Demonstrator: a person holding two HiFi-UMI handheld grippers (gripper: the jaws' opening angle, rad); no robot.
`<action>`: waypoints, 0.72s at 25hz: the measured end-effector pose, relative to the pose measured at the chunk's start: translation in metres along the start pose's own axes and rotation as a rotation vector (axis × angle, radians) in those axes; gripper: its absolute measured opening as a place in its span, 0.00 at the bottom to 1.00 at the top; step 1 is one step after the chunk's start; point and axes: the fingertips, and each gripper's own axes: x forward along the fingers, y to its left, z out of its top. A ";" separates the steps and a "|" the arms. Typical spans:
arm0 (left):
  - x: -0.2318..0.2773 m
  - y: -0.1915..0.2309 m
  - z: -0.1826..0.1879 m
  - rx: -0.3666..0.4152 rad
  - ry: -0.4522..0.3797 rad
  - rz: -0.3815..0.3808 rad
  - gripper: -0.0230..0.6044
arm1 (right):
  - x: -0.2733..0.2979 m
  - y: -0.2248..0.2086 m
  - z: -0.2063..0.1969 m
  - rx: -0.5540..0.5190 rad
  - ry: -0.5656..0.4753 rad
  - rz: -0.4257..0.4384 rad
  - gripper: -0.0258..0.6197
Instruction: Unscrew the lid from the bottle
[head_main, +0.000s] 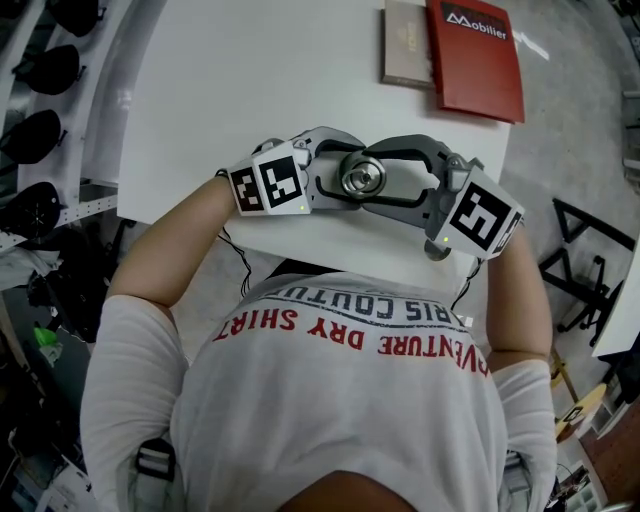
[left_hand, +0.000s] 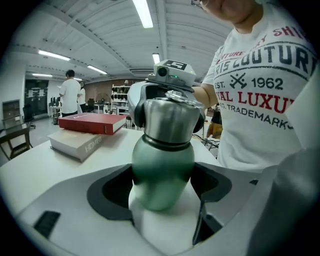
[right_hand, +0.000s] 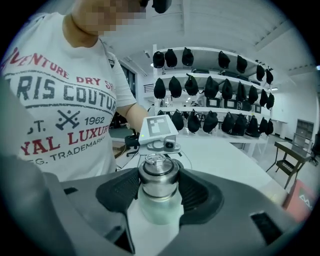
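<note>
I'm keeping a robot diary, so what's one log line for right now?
left gripper: shut on bottle | right gripper: shut on lid | lid: on bottle, not yet off

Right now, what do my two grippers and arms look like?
Both the left gripper and the right gripper are grey plastic shells with dark ribbed pads inside the jaws. Each carries a white cube printed with black square markers, and a thin black cable trails from each. You wear a white short-sleeved T-shirt with red and dark lettering.
</note>
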 end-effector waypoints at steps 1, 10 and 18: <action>0.000 0.000 0.000 0.008 0.005 -0.014 0.64 | 0.000 0.000 0.000 -0.013 0.006 0.014 0.43; 0.000 -0.002 0.000 0.042 0.028 -0.072 0.64 | 0.000 0.002 0.001 -0.039 0.007 0.078 0.43; 0.000 -0.001 0.001 -0.010 0.000 0.008 0.64 | -0.003 0.002 0.001 0.053 -0.048 -0.064 0.48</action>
